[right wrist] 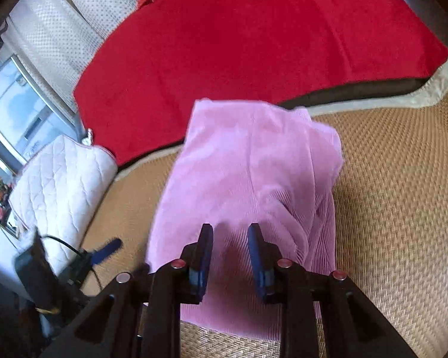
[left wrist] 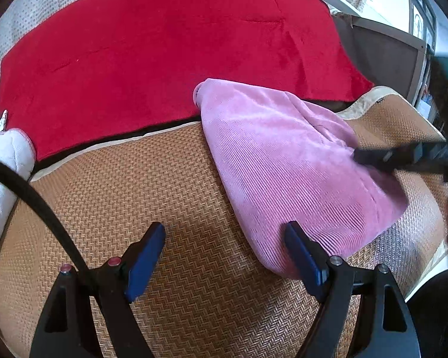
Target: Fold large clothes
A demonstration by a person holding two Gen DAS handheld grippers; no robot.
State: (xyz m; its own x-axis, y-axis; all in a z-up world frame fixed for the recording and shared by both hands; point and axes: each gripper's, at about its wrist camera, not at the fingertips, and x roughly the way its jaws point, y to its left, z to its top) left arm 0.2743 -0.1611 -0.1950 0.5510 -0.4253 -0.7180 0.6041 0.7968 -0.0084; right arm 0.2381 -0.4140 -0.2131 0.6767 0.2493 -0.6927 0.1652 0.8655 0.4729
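A pink ribbed garment lies folded into a compact block on the woven straw mat. My left gripper is wide open and empty, just above the mat at the garment's near left corner. My right gripper hovers over the near end of the same pink garment, its blue pads parted with nothing between them. The right gripper also shows in the left wrist view as a dark blurred shape over the garment's right side.
A red blanket covers the bed beyond the mat. A white quilted cushion lies at the left of the mat. A window and curtain are at far left, and a dark cabinet stands at far right.
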